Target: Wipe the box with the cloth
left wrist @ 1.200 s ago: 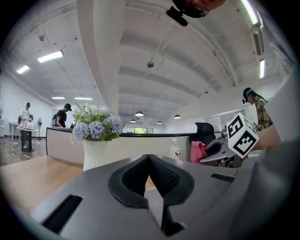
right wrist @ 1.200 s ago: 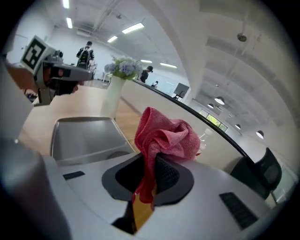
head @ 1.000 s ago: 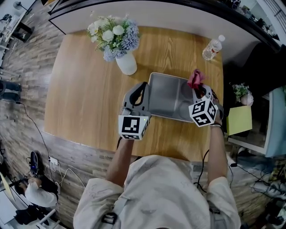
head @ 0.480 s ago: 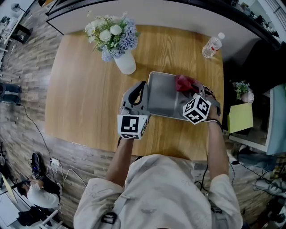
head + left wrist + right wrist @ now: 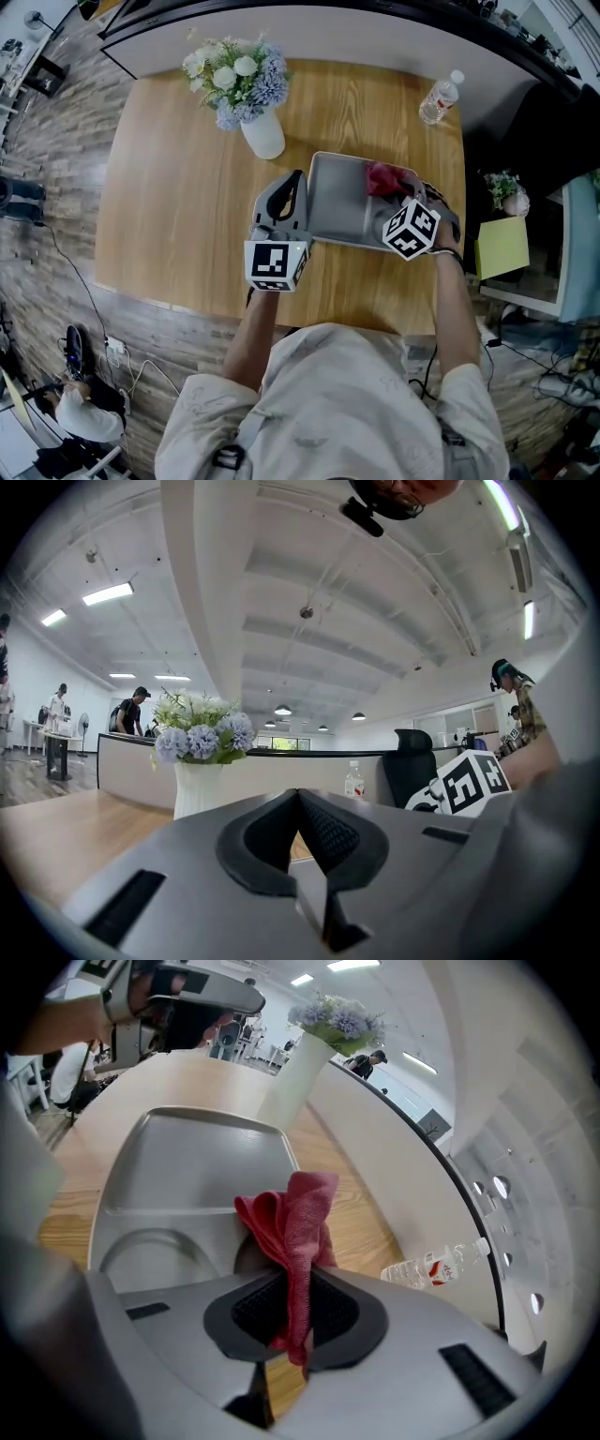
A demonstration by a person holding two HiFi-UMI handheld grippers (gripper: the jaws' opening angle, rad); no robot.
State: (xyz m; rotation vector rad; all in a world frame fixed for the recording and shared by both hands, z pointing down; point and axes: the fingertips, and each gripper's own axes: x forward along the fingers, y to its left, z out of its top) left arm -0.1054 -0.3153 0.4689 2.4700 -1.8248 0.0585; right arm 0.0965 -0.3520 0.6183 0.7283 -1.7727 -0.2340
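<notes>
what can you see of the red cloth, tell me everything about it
The cloth is red, soft and fuzzy-looking, like terry or microfibre, crumpled into folds rather than spread flat. The right hand-held gripper has its jaws shut on one bunched end, and the rest sticks out past the jaw tips. In the head view it sits over the far right corner of the grey box, seemingly resting on the inside; how firmly it presses cannot be told.

Jaws of right hand-held gripper [image 5: 292, 1283] clamping red cloth [image 5: 295, 1218], grey box [image 5: 187, 1162] beyond, water bottle [image 5: 436, 1265] rightward
</notes>
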